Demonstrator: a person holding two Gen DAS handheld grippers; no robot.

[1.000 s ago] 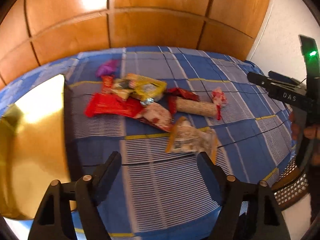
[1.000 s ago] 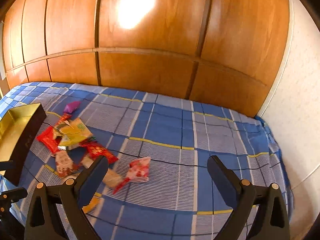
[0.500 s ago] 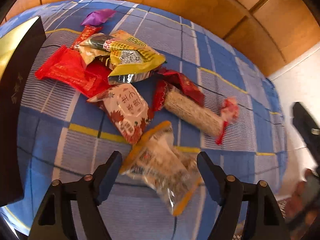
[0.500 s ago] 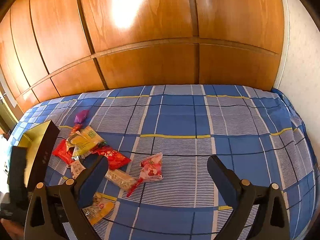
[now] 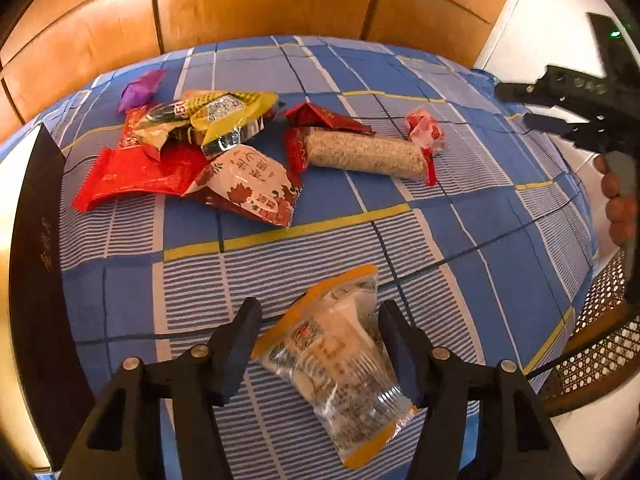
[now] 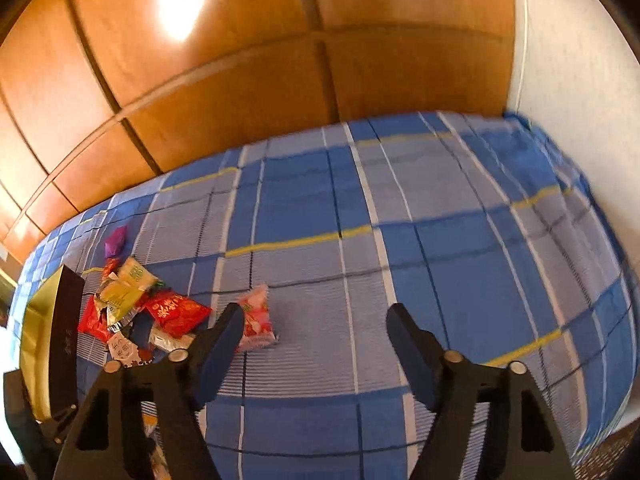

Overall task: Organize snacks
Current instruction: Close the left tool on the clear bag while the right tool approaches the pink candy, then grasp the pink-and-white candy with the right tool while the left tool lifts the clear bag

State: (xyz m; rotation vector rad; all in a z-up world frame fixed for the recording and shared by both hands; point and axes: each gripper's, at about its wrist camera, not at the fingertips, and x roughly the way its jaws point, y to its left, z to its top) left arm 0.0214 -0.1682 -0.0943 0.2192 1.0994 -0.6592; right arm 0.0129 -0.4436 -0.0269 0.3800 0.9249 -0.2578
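Jaws of left tool [image 5: 320, 320] closing round clear packet [image 5: 332, 364] (untouched).

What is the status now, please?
Left gripper closing around clear orange-edged packet, pads not touching yet. Right gripper closing, nothing between. Nothing in the way.

Both wrist views overlook the snack pile [image 5: 208, 152].

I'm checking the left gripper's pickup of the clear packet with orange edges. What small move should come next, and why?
Probably finish closing the left gripper on the clear packet. Its jaws are closing with the packet lying between the fingers on the blue checked cloth, but the pads do not look pressed on it yet. The black box waits at the left.
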